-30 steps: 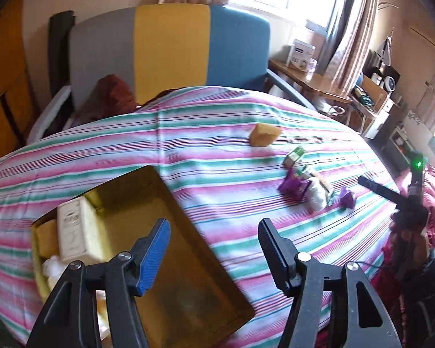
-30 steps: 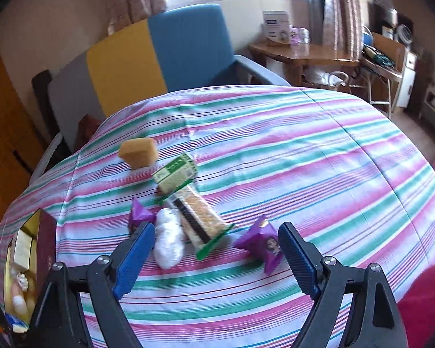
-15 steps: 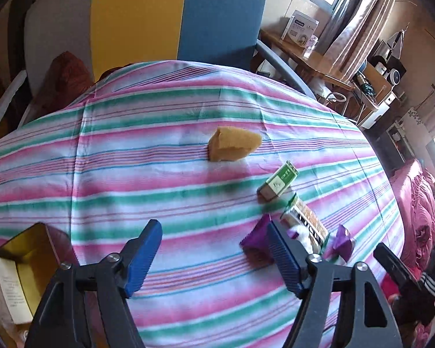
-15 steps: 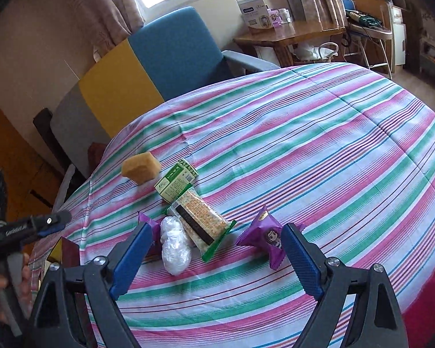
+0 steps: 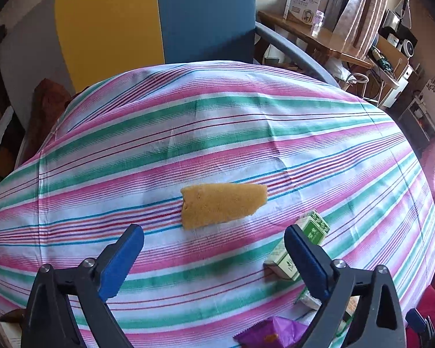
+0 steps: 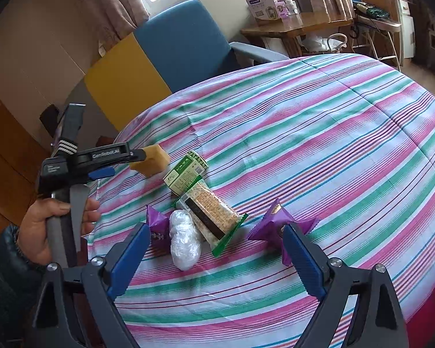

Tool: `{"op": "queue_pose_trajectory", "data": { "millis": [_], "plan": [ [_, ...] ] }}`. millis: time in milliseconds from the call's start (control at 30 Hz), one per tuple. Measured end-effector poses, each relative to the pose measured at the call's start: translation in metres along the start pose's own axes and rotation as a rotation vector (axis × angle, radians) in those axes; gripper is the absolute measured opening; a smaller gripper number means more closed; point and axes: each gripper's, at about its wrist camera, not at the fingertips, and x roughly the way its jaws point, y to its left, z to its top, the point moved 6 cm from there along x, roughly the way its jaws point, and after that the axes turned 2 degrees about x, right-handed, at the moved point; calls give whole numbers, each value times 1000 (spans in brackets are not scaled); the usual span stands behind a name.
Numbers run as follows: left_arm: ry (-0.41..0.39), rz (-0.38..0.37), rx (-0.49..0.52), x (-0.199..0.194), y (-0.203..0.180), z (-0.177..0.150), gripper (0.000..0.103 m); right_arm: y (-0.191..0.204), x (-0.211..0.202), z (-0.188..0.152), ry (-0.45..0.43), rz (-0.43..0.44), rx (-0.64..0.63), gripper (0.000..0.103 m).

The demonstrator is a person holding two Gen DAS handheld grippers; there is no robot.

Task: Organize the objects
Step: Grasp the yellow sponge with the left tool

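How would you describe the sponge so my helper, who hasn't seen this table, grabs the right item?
On the striped tablecloth, find the loose row of snacks near the chair side. The yellow sponge sits at the row's far end, just beyond the green carton. It is the only bare, unwrapped item: a porous mustard-coloured block without print or foil.

— What is lying where on the table (image 6: 333, 133)?

— A sponge (image 6: 151, 160) is sitting nearest the far left edge. A small carton (image 6: 185, 174) is lying just right of it, and a cracker packet (image 6: 210, 214) is lying before the carton, touching it.

— And nearer the front edge?

— A wrapped bundle (image 6: 185, 243) is resting against the packet's left side, with a pouch (image 6: 157, 222) just left of it. A second pouch (image 6: 275, 223) is lying apart, right of the packet. An armchair (image 6: 171, 55) is standing behind the table.
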Motion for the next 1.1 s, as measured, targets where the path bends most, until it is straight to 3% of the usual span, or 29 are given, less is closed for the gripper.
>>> {"op": "queue_pose_trajectory", "data": {
  "millis": [200,233,267,333,567,767,833,933,1100],
  "plan": [
    [-1,41,-23,23,6,11,95,1,1,0,7,17,3,94],
    [20,23,-29,27,7,9,84,1,1,0,6,17,4,94],
    [58,-11,-34,32,6,6,66,1,1,0,6,17,5,94],
    [79,-37,-39,31,8,-2,46,1,0,0,2,14,8,94],
    [-40,-120,-30,-29,18,-24,36,-8,-4,5,-25,6,49,94],
    [-55,-101,-37,-56,28,-47,39,-15,-5,6,-32,-22,79,94],
    [-28,-120,-67,-50,33,-47,50,-15,-5,6,-33,-30,77,94],
    [-17,-146,-131,-47,35,-47,85,-16,-7,6,-40,-36,80,94],
    [-23,-128,-115,-35,22,-34,87,-14,-5,5,-31,-24,75,94]
  ]
}}
